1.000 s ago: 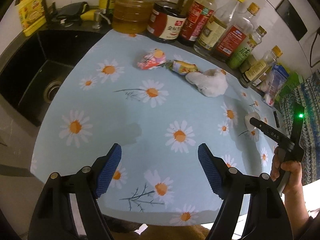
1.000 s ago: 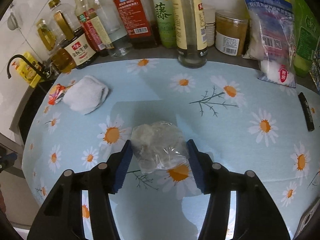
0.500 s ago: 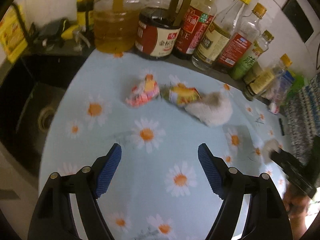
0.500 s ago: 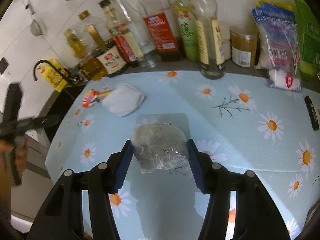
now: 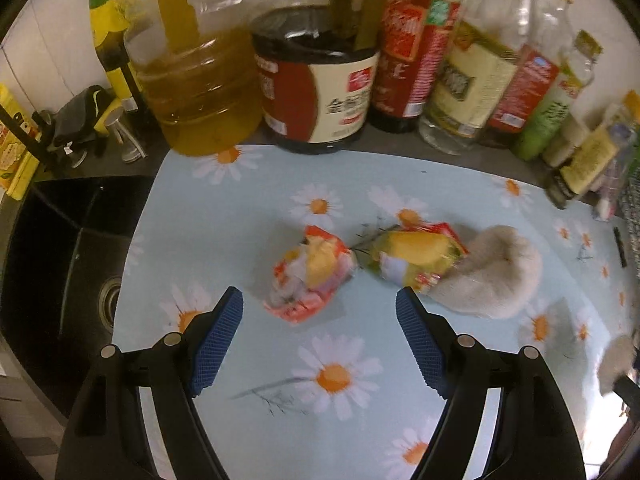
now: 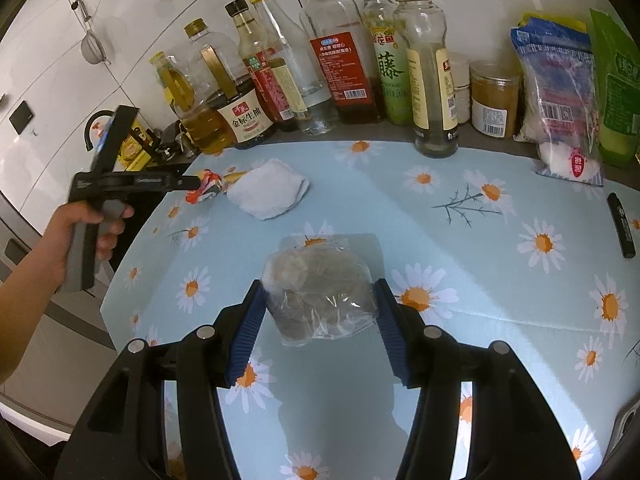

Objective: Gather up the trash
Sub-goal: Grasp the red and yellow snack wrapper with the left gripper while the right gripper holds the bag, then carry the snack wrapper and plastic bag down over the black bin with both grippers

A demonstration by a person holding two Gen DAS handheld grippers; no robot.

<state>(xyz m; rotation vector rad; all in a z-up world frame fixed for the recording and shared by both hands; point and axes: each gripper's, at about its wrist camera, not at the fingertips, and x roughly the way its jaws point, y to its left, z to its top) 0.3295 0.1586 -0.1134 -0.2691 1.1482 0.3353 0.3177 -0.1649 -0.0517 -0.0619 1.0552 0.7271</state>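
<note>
Left wrist view: left gripper (image 5: 319,322), jaws spread, nears red wrapper (image 5: 310,274); right gripper (image 6: 320,312) clamps plastic wad (image 6: 318,290). Next: straddle wrapper, close.

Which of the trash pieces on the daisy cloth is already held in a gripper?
The clear crumpled plastic bag, clamped in the right gripper. The red-pink wrapper, yellow wrapper and white wad lie loose ahead of the open left gripper.

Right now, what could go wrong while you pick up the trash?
The left gripper is open and close to the red wrapper; the yellow wrapper lies right beside it, so a grab might nudge that away. The right gripper squeezes a crinkly plastic bag that might slip out. Tall bottles stand nearby and could get bumped.
</note>
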